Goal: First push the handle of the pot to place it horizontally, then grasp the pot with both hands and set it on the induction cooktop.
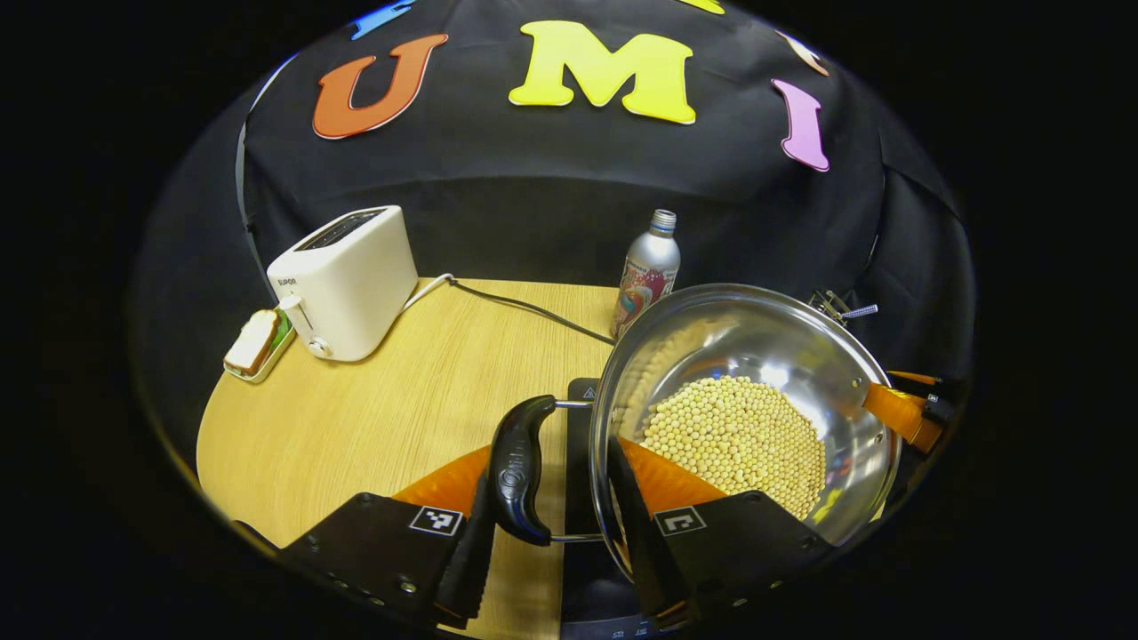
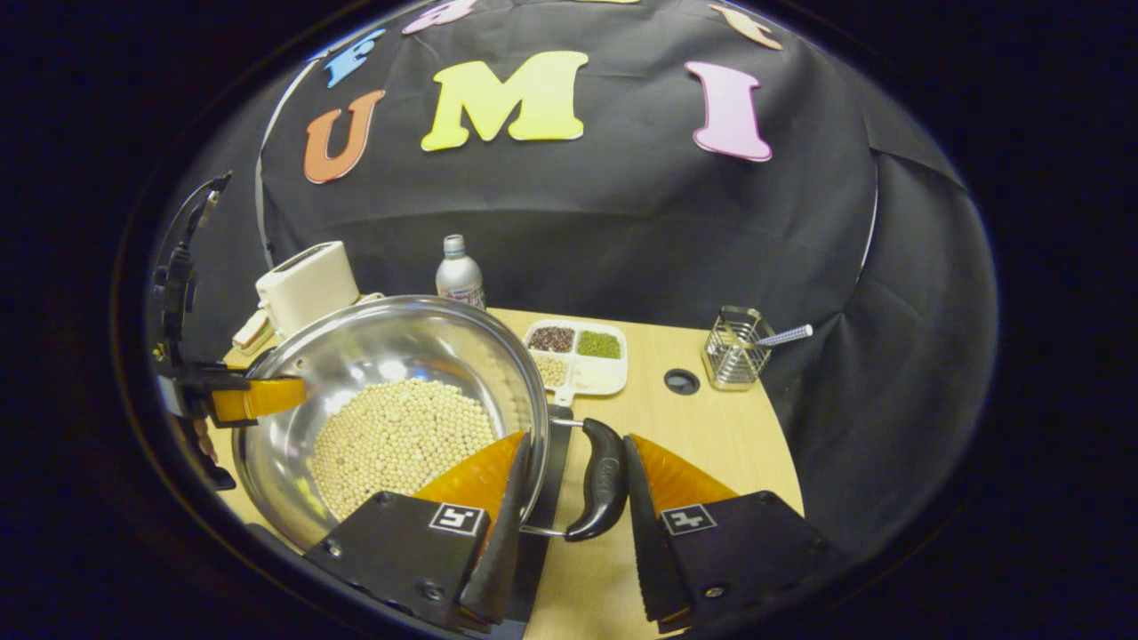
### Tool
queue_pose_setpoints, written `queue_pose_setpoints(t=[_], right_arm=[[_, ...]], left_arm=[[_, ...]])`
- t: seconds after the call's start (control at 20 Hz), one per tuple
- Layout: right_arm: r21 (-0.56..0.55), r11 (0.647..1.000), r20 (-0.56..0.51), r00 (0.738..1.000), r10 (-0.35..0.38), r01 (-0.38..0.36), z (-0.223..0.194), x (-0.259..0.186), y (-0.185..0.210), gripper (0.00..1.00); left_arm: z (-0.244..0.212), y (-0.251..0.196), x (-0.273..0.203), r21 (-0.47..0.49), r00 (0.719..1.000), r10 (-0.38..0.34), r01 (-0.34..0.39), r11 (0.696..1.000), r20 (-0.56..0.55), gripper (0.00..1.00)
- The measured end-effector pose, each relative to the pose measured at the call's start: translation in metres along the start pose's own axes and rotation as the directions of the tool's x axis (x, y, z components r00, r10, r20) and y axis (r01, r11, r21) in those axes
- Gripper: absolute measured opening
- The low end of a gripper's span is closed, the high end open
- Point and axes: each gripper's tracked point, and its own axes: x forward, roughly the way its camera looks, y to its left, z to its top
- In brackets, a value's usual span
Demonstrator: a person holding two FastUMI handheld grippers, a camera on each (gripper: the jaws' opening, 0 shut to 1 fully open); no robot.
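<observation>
Clearly both grips are already at the pot [image 1: 756,400], a polished steel bowl with a thin rim and two black loop handles on wire brackets. Nearest in the left gripper view, the left gripper [image 1: 551,524] has its fingers apart astride the left handle [image 1: 516,467], one finger touching its outer side, the other lying against the pot's wall. In the right gripper view the right gripper [image 2: 573,516] stands likewise around the right handle [image 2: 600,489], fingers spread, neither visibly pressing. The pot sits over the dark induction cooktop [image 1: 580,427], whose edge shows beneath the rim; whether it rests there or hangs just above I cannot tell. It holds a deep layer of pale beans [image 2: 396,444], so I judge it heavy and liable to slosh if tilted; the steel looks slippery, the moulded handles the only safe hold. Beyond the pot stand a bottle [image 1: 647,271] and, farther to its left, a toaster [image 1: 345,280].
</observation>
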Motion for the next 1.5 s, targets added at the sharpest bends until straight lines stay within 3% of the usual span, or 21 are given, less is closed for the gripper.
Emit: queue_pose_setpoints(t=[0.2, 0.6, 0.65, 0.75, 0.8, 0.85, 1.1, 1.15, 1.2, 1.25, 1.3, 1.35, 1.4, 1.5], right_arm=[[0.043, 0.999, -0.046, 0.999, 0.016, -0.014, -0.021, 0.016, -0.003, 0.57], [0.082, 0.996, 0.047, 0.998, -0.03, 0.026, -0.023, 0.017, -0.007, 0.63], [0.082, 0.996, 0.05, 0.998, -0.043, 0.039, -0.023, 0.018, -0.007, 0.64], [0.065, 0.996, 0.063, 0.995, -0.071, 0.067, -0.024, 0.017, -0.007, 0.65], [0.057, 0.995, 0.069, 0.994, -0.081, 0.077, -0.024, 0.018, -0.007, 0.67], [0.059, 0.995, 0.069, 0.994, -0.088, 0.084, -0.023, 0.019, -0.008, 0.68], [0.079, 0.992, 0.07, 0.993, -0.099, 0.094, -0.024, 0.019, -0.009, 0.74], [0.087, 0.992, 0.067, 0.993, -0.101, 0.095, -0.025, 0.017, -0.01, 0.71], [0.094, 0.991, 0.065, 0.993, -0.101, 0.095, -0.027, 0.016, -0.009, 0.75], [0.103, 0.99, 0.072, 0.993, -0.099, 0.091, -0.025, 0.013, -0.009, 0.75], [0.115, 0.99, 0.083, 0.992, -0.095, 0.086, -0.021, 0.01, -0.008, 0.75], [0.13, 0.989, 0.098, 0.991, -0.09, 0.077, -0.019, 0.004, -0.006, 0.75], [0.144, 0.987, 0.116, 0.989, -0.088, 0.071, -0.017, -0.003, -0.005, 0.75], [0.164, 0.984, 0.138, 0.986, -0.09, 0.067, -0.016, -0.017, -0.004, 0.77]], left_arm=[[-0.017, -0.003, 0.009, -0.008, 1.0, 0.017, -0.017, 1.0, -0.023, 0.63], [-0.015, -0.003, 0.012, -0.026, 0.998, 0.027, -0.025, 0.999, 0.052, 0.64], [-0.016, -0.004, 0.012, -0.027, 0.998, 0.03, -0.029, 0.999, 0.053, 0.74], [-0.016, -0.003, 0.01, -0.02, 0.998, 0.033, -0.032, 0.999, 0.058, 0.54], [-0.015, -0.003, 0.012, -0.02, 0.997, 0.034, -0.033, 0.999, 0.064, 0.66], [-0.016, -0.003, 0.012, -0.021, 0.997, 0.035, -0.034, 0.999, 0.065, 0.66], [-0.013, -0.002, 0.012, -0.027, 0.993, 0.032, -0.029, 0.999, 0.111, 0.68], [-0.011, 0.0, 0.011, -0.027, 0.992, 0.037, -0.034, 0.999, 0.125, 0.69], [-0.008, 0.001, 0.009, -0.027, 0.989, 0.041, -0.038, 0.999, 0.139, 0.6], [-0.005, 0.002, 0.009, -0.028, 0.987, 0.039, -0.035, 0.999, 0.157, 0.72], [-0.002, 0.001, 0.007, -0.025, 0.985, 0.033, -0.029, 0.999, 0.169, 0.73], [-0.001, 0.003, 0.007, -0.019, 0.983, 0.03, -0.027, 0.999, 0.181, 0.88], [0.0, 0.006, 0.006, -0.029, 0.981, 0.027, -0.022, 0.999, 0.194, 0.8], [0.006, 0.008, -0.005, -0.046, 0.973, 0.014, -0.003, 0.999, 0.23, 0.87]])
